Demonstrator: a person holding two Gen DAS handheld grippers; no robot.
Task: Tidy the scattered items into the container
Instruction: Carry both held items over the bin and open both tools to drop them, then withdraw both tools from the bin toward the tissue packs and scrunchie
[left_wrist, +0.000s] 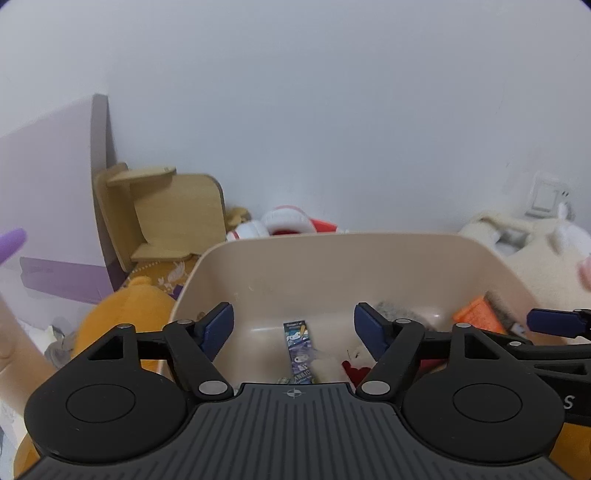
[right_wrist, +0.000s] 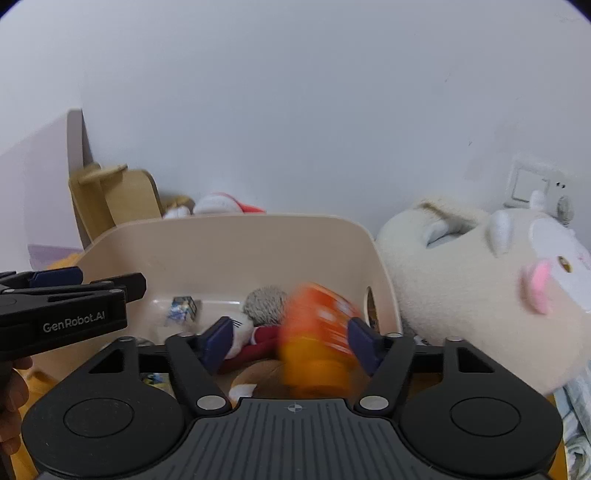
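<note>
A beige plastic bin (left_wrist: 332, 266) stands in front of both grippers; it also shows in the right wrist view (right_wrist: 229, 251). Inside lie a blue printed packet (left_wrist: 300, 345), a grey fuzzy toy (right_wrist: 266, 300) and a red and white plush (right_wrist: 255, 338). My left gripper (left_wrist: 293, 330) is open and empty over the bin. My right gripper (right_wrist: 290, 341) is open over the bin. An orange bottle (right_wrist: 317, 339) is blurred between its fingers, touching neither pad clearly. The same bottle shows at the right in the left wrist view (left_wrist: 478, 315).
A large cream plush (right_wrist: 491, 291) lies right of the bin. An orange plush (left_wrist: 122, 317) lies left of it. A wooden stand (left_wrist: 162, 214) and a red and white toy (left_wrist: 284, 223) sit behind, against the white wall. A wall socket (right_wrist: 532, 182) is at right.
</note>
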